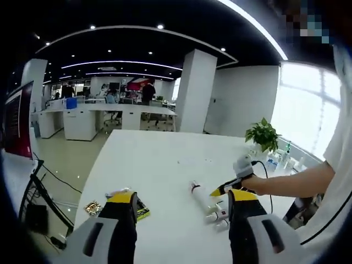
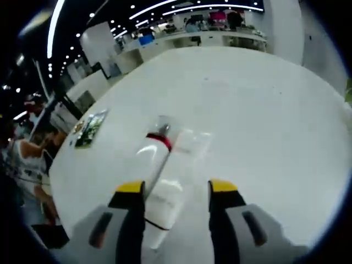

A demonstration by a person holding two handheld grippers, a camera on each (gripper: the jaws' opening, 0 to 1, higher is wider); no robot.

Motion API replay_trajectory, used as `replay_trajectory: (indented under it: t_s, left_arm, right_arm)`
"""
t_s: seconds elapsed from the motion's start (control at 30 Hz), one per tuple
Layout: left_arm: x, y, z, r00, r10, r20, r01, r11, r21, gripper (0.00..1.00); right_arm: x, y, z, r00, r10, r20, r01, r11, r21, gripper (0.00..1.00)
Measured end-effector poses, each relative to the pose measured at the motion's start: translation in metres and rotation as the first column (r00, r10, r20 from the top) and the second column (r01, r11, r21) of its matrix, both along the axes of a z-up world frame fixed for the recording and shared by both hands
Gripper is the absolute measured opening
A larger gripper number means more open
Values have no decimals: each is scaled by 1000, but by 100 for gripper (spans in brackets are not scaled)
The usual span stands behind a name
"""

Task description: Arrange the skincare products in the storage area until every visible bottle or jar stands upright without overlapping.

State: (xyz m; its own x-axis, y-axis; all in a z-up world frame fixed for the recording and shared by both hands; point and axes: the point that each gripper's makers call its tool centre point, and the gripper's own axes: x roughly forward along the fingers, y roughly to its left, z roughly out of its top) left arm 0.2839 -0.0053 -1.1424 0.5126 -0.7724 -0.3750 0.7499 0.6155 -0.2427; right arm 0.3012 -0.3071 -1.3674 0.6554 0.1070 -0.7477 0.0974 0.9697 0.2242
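Frankly, we are judging the task as barely begun: in the left gripper view the white bottles (image 1: 212, 204) are lying flat on the white counter (image 1: 165, 165), huddled together near its right side, and none of them is standing upright yet. Every one of them is waiting to be set on its base and spaced apart. In the right gripper view we are looking down at a white bottle with a red band (image 2: 157, 159) lying on its side, its cap end pointing away from us and its body running back between the jaws of the right tongs (image 2: 177, 188), closer to the left jaw; the tongs are spread wide and are not pinching anything, and whether a jaw is touching the bottle we cannot tell. A clear, faint item (image 2: 191, 141) is lying just beside that bottle. The left tongs (image 1: 184, 198) are also spread open and holding nothing, hovering near the counter's near edge, with the bottles lying ahead of the right jaw. A small printed packet (image 1: 93, 208) is resting near the left jaw, and a potted plant (image 1: 263, 135) is standing at the far right.
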Motion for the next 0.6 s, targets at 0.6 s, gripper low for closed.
replay_trajectory:
  t_s: [0.6]
  left_arm:
    - [12, -17, -5, 1000, -20, -3, 20, 999, 30, 67]
  right_arm:
    - [13, 4, -28, 985, 149, -90, -161, 974, -157, 33]
